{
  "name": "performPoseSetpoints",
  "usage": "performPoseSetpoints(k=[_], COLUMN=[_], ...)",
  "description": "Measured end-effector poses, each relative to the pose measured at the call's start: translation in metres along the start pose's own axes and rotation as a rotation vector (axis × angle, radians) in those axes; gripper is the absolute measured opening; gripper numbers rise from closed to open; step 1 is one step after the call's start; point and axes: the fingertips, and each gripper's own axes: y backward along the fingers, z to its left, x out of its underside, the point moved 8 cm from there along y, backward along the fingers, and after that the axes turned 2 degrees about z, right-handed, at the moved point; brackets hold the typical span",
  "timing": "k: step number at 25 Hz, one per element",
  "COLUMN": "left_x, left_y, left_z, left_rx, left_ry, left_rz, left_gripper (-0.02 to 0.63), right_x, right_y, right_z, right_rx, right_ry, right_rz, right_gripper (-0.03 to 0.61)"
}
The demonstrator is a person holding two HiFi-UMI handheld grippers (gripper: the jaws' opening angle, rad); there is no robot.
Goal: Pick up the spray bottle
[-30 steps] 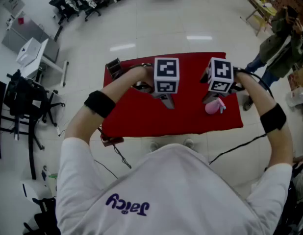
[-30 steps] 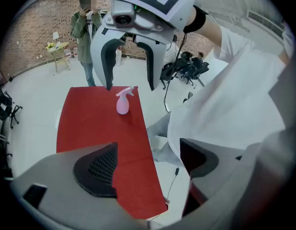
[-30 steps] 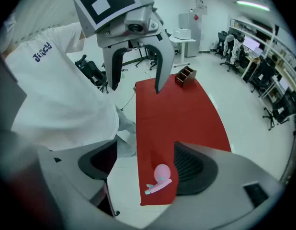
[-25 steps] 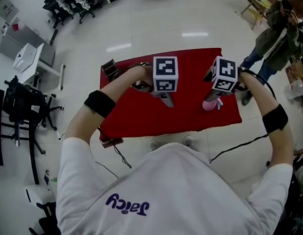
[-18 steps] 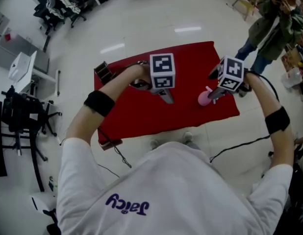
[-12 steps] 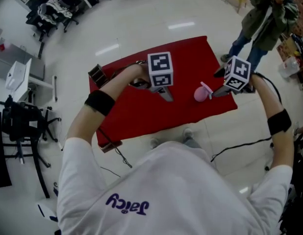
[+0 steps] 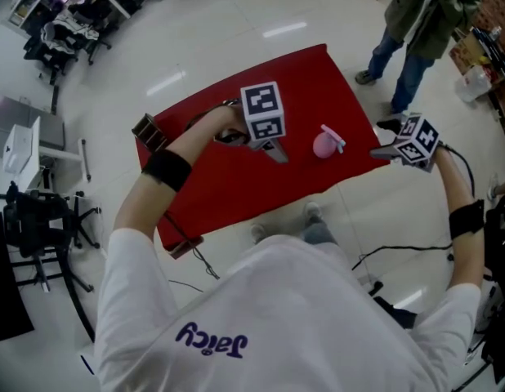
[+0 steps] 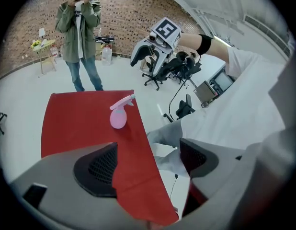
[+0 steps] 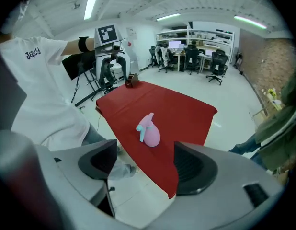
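A pink spray bottle with a pale trigger head stands upright on the red table, near its right side. My right gripper hangs beyond the table's right edge, well apart from the bottle, with its jaws open and empty. In the right gripper view the bottle stands ahead of the wide gap of the right gripper. My left gripper hovers over the table's middle, left of the bottle, open. In the left gripper view the bottle is far ahead of the left gripper.
A person in a green jacket stands beyond the table's far right corner. A small brown box sits at the table's far left corner. Office chairs and desks stand at the left. Cables lie on the floor near my right side.
My right gripper has drawn back to the right, from just over the bottle to beyond the table's edge. The bottle stays standing on the table. The left gripper has kept its place.
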Motion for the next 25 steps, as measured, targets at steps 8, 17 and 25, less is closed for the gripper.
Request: performPoseSetpoints(k=[8,17,25], left_x=[-0.003,0.002,0.014], left_y=[-0.020,-0.016,-0.016], left_z=[0.013,0.030,0.035], left_rx=[0.011,-0.043,-0.051], left_ry=[0.022,0.063,0.106], left_rz=[-0.016,-0.074,-0.087], left_gripper=[0.411,0.411,0.411], right_x=[0.047,0.080,0.092], right_y=[-0.014,-0.059,-0.106], right_z=[0.008,0.020,0.032], right_rx=[0.155,0.246,0.237], right_ry=[-0.097,-0.213,-0.348], right_rz=[-0.265,-0.390,-0.515], right_gripper=[0.379,0.379,0.379])
